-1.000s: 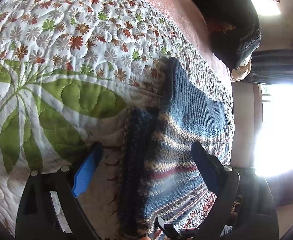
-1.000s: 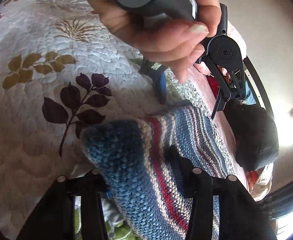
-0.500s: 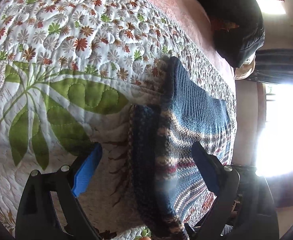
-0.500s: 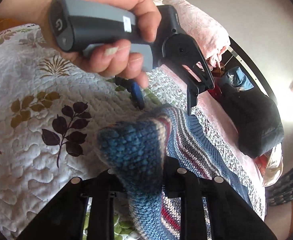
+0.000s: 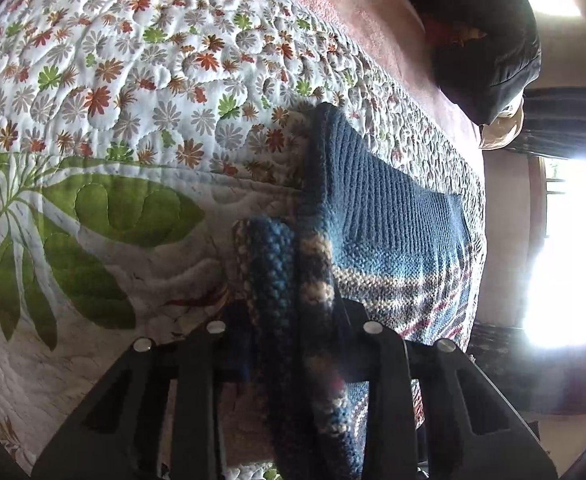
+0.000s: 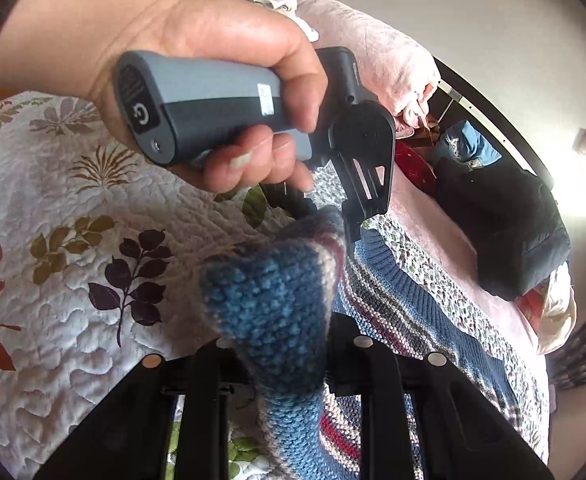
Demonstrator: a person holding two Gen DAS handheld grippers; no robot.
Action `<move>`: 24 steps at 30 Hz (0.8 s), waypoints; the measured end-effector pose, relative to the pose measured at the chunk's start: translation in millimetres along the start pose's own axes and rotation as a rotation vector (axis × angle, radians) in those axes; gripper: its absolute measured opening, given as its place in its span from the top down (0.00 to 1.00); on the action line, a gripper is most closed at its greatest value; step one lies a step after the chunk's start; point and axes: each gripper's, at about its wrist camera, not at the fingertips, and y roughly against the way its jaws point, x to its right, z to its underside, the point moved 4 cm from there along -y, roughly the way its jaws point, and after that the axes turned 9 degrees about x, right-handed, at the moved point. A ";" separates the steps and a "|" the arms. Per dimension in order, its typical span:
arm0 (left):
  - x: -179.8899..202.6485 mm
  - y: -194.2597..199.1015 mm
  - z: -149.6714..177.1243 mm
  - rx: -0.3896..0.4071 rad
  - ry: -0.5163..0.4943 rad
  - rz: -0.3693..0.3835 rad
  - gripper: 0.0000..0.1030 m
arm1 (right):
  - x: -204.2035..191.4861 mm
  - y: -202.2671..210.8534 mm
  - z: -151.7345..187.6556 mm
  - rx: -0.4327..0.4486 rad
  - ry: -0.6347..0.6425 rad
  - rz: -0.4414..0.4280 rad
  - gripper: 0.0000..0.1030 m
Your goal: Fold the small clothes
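A floral quilt [image 5: 141,128] covers the bed, and a striped blue knit sweater [image 5: 393,232] lies on it. The left gripper [image 5: 293,316] pinches the sweater's lifted edge, and the right gripper [image 6: 289,344] clamps another bunched fold beside the person's hand [image 6: 213,56].

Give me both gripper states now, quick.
Left gripper: shut on sweater.
Right gripper: shut on sweater.
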 end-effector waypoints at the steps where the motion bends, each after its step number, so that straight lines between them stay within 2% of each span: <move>1: 4.3 1.5 -0.8 0.000 -0.008 -0.013 0.77 | 3.4 1.7 -1.3 0.001 -0.013 -0.001 0.79; 11: 56.4 24.0 -6.6 0.016 -0.081 -0.103 0.79 | 33.3 28.1 -15.4 0.031 -0.101 0.018 0.79; 24: 127.1 46.7 -2.4 0.039 -0.173 -0.182 0.79 | 72.2 64.1 -25.0 0.062 -0.159 0.050 0.79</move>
